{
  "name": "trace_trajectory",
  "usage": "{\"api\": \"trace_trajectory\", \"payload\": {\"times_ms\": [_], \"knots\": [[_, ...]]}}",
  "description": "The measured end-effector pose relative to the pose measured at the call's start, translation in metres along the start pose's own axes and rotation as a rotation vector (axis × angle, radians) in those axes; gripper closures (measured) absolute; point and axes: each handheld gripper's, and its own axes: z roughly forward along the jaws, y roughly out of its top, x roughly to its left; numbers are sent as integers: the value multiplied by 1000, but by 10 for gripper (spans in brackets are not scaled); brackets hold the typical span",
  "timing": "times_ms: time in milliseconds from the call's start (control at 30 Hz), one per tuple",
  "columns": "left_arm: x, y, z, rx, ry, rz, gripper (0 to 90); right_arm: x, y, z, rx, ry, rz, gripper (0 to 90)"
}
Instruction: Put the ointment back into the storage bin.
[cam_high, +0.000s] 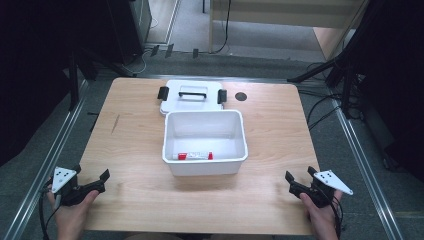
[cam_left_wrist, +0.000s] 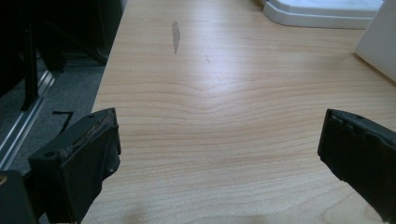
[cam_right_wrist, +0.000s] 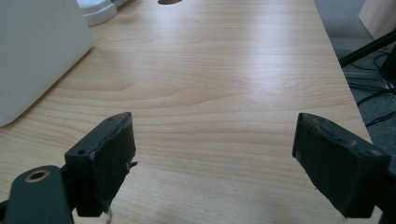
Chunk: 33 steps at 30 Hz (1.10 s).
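Observation:
A white open bin stands mid-table with a red-and-white tube lying on its floor by the near wall. Its white lid, with a black handle and two black latches, lies flat just behind it. My left gripper rests open at the table's near left corner, held by a hand. In the left gripper view the open gripper frames bare wood, with the bin's corner far right. My right gripper sits open at the near right corner. The right gripper view shows it open over bare wood, with the bin wall at left.
The wooden table has a dark round hole right of the lid and a grey scuff on its left side. Metal rails run along both sides, and cables and stand legs lie on the floor at right.

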Motion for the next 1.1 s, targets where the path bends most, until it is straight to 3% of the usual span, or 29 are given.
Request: {"api": "trace_trajectory", "payload": {"times_ms": [1100], "knots": [[-1,0,1,7,-6,10,3,-1,0,0,2,-1,4,132]]}}
